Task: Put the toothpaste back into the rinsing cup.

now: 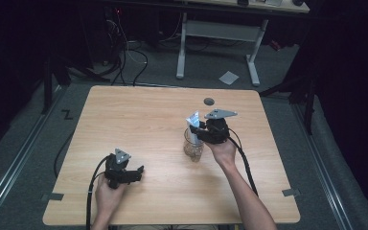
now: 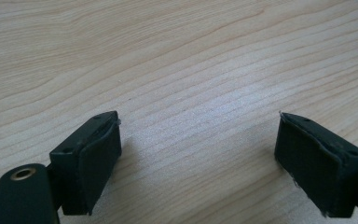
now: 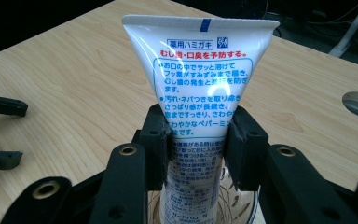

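Left tongs (image 1: pixel 136 173) sit low at the near left of the tabletop (image 1: pixel 139 115), held in the person's left hand (image 1: pixel 106 192), with a black cable trailing back toward the near edge. Seen from the left gripper view, the left tongs (image 2: pixel 198 154) are released: the two black jaws stand wide apart over bare wood grain, nothing between them.

Farther in and to the right, the right tongs (image 1: pixel 197 130) are held in the person's right hand (image 1: pixel 223 151), the grey three-cornered plate on top. In the right gripper view the right tongs (image 3: pixel 198 144) are clenched on a white toothpaste tube (image 3: pixel 200 74), the pads pressing its two sides about halfway up. The tube stands upright, flat crimped end up, printed with blue and red lettering; its lower end goes down into a clear glass (image 3: pixel 235 200). From the high view the glass (image 1: pixel 193 149) stands on the tabletop right of centre, just beside the right hand, with the tube (image 1: pixel 193 120) rising out of it.

Beyond them, a round dark hole (image 1: pixel 209 101) lies near the far edge of the tabletop.
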Available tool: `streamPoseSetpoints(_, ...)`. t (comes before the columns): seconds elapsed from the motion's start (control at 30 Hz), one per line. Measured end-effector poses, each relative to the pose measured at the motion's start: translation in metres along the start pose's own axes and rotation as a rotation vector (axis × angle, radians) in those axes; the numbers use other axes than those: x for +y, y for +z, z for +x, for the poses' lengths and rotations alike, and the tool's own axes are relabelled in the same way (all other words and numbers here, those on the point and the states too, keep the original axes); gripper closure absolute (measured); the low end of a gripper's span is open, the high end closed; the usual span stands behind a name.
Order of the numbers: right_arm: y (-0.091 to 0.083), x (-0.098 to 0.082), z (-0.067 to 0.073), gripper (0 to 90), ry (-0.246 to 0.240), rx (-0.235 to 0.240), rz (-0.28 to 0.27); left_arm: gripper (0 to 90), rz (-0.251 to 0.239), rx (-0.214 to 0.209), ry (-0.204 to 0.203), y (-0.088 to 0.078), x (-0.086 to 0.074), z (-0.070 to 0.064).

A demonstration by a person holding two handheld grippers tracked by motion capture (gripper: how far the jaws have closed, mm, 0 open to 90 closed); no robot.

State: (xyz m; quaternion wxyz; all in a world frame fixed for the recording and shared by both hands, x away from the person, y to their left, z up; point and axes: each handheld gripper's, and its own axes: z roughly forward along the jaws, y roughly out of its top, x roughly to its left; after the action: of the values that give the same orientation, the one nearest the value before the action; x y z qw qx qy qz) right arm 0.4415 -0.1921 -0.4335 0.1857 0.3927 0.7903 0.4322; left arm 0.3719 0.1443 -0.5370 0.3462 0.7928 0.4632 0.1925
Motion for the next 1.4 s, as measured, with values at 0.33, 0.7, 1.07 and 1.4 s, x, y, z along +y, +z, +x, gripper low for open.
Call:
streamPoseSetpoints(0.33,-0.001,-0.006,0.000,62.6,0.004,0.003,0.008,14.8,0.000,0.000,0.001,0.000,0.000,0.000)
streamPoseSetpoints(0.7,0.000,-0.015,-0.001,61.2,0.014,0.000,0.022,14.8,0.000,0.000,0.000,0.000,0.000,0.000)
streamPoseSetpoints(1.07,-0.004,-0.019,-0.002,58.3,0.010,-0.004,0.018,14.8,0.000,0.000,0.000,0.000,0.000,0.000)
streamPoseSetpoints(1.4,-0.013,-0.019,-0.003,50.4,0.011,-0.008,0.005,14.8,0.000,0.000,0.000,0.000,0.000,0.000)
